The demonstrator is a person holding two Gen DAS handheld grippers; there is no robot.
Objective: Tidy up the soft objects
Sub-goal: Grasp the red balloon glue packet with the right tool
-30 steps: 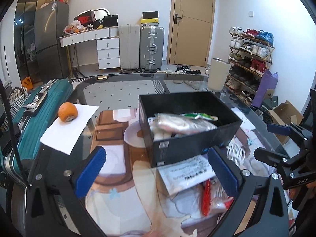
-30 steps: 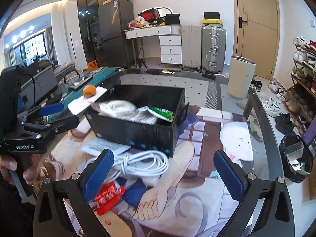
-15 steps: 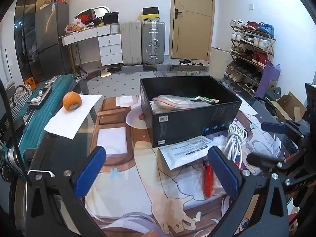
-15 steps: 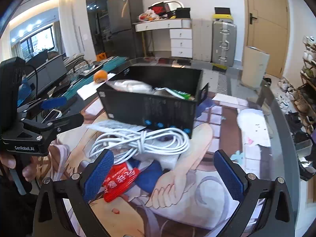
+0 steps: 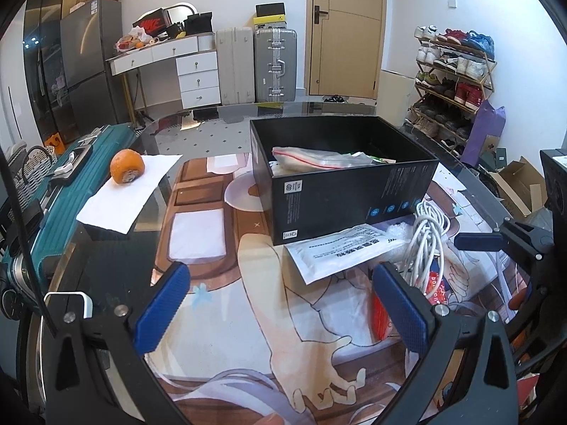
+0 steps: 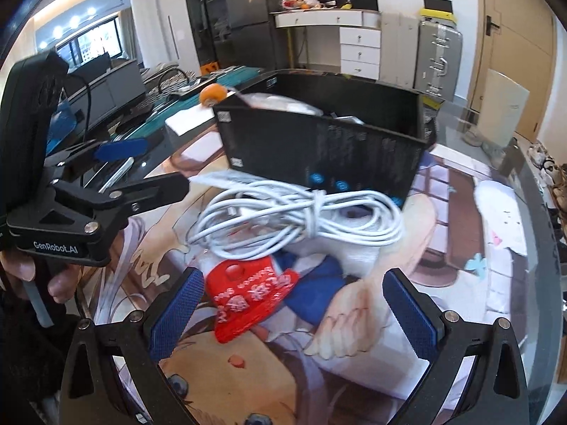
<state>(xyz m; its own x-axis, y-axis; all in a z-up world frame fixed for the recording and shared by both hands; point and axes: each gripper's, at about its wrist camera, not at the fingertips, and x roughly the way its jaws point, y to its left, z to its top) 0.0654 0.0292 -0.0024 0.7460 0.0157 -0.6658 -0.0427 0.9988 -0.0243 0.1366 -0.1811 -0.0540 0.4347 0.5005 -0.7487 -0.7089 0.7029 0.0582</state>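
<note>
A black box (image 5: 340, 184) (image 6: 326, 141) stands on the table mat and holds a clear zip bag (image 5: 315, 157) with other soft packets. In front of it lie a white printed pouch (image 5: 340, 251), a coiled white cable (image 5: 430, 233) (image 6: 294, 219) and a red packet (image 6: 248, 297) (image 5: 381, 313). My right gripper (image 6: 292, 313) is open just above the red packet, which lies between its blue pads. My left gripper (image 5: 281, 306) is open over bare mat, left of the pouch. Each gripper shows at the edge of the other's view.
An orange (image 5: 127, 167) rests on a white paper sheet (image 5: 124, 194) at the left of the glass table. A teal suitcase (image 5: 42, 212) lies beyond the left edge. Shoe rack (image 5: 453, 81), door and luggage stand at the back of the room.
Both grippers have pulled back and dropped lower toward the table. The right one now sits close over the red packet and cable; the box looks farther from the left one.
</note>
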